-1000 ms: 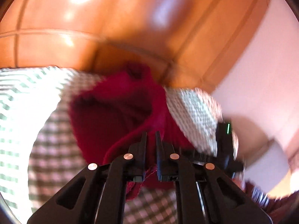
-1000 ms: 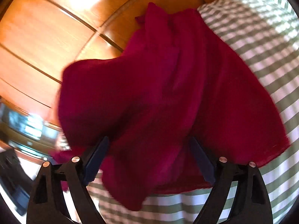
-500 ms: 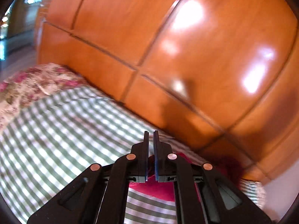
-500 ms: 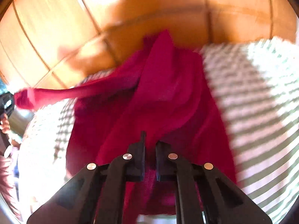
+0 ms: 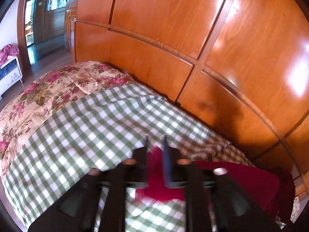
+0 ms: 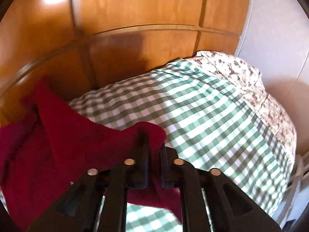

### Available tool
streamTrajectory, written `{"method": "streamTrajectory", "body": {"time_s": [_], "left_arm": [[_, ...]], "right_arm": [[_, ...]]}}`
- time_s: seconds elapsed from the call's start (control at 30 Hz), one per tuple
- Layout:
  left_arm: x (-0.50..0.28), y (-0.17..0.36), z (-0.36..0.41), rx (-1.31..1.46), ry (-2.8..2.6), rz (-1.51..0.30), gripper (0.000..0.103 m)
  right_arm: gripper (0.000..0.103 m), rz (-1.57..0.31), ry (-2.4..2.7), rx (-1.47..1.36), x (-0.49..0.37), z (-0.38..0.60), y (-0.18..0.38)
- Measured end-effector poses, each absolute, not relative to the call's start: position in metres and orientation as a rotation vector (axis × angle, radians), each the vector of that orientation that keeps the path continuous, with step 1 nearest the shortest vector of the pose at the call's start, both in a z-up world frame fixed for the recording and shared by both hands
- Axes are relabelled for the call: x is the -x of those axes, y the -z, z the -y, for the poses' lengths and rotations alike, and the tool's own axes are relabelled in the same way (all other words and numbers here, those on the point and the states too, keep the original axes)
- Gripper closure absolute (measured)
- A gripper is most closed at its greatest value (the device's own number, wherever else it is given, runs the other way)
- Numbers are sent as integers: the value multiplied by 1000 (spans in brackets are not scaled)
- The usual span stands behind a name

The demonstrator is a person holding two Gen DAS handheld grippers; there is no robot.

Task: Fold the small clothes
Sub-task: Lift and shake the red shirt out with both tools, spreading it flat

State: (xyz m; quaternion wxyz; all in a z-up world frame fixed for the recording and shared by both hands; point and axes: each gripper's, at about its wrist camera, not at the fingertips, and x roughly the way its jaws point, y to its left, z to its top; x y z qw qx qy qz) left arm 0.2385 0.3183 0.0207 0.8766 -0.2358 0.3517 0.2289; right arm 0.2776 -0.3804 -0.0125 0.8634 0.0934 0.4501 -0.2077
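Note:
A dark red garment (image 6: 63, 135) lies over the green checked sheet (image 6: 202, 116) on the bed. My right gripper (image 6: 154, 141) is shut on one corner of it, and the cloth drapes off to the left. My left gripper (image 5: 156, 145) is shut on another edge of the same red garment (image 5: 241, 179), which stretches to the right behind the fingers. The pinched cloth shows red between the left fingers. The left view is blurred by motion.
A tall orange wooden wardrobe (image 5: 193, 48) stands right behind the bed. A floral quilt (image 5: 48, 89) covers the left part of the bed and shows at the right edge in the right wrist view (image 6: 270, 96). A doorway (image 5: 32, 19) is far left.
The right gripper closed on the red garment. Both grippers swung apart, spreading the garment between them, and it now lies lower over the checked sheet.

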Motion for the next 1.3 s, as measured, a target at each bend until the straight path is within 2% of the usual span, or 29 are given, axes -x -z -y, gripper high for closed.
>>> {"method": "streamTrajectory", "body": {"time_s": [0.03, 0.07, 0.23, 0.3, 0.47, 0.6, 0.63, 0.67, 0.7, 0.77, 0.8, 0.87, 1.13, 1.3], "left_arm": [[-231, -18, -312, 495, -453, -728, 67], [-222, -15, -304, 503, -402, -727, 67], [-183, 16, -244, 541, -32, -793, 67], [-170, 37, -212, 567, 125, -854, 61], [-160, 84, -152, 688, 300, -962, 50], [-168, 94, -118, 716, 345, -993, 53], [-171, 96, -109, 706, 353, -1007, 60], [-174, 98, -103, 694, 366, -1022, 79], [-177, 99, -98, 670, 381, -1034, 91], [-176, 92, -90, 631, 374, -1031, 94], [-173, 85, -91, 636, 384, -1018, 96], [-165, 67, -96, 624, 392, -992, 97], [-120, -17, -145, 562, 435, -931, 97], [-84, -12, -164, 576, 413, -1006, 97]], "right_arm": [[46, -936, 442, -203, -276, 384, 11], [25, -906, 460, -205, -273, 386, 6], [24, -856, 362, -240, -243, 385, -8], [24, -886, 245, -279, -220, 371, -4], [24, -1053, -60, -479, -173, 335, 39], [24, -1135, -111, -521, -154, 311, 70], [25, -1129, -111, -518, -150, 306, 73], [32, -1122, -118, -514, -148, 303, 73], [40, -1124, -140, -522, -148, 299, 73], [65, -1144, -190, -523, -150, 294, 71], [71, -1149, -198, -498, -150, 290, 70], [93, -1155, -209, -442, -147, 282, 63], [96, -967, -268, -338, -110, 291, -26], [96, -962, -281, -288, -67, 302, -44]]}}
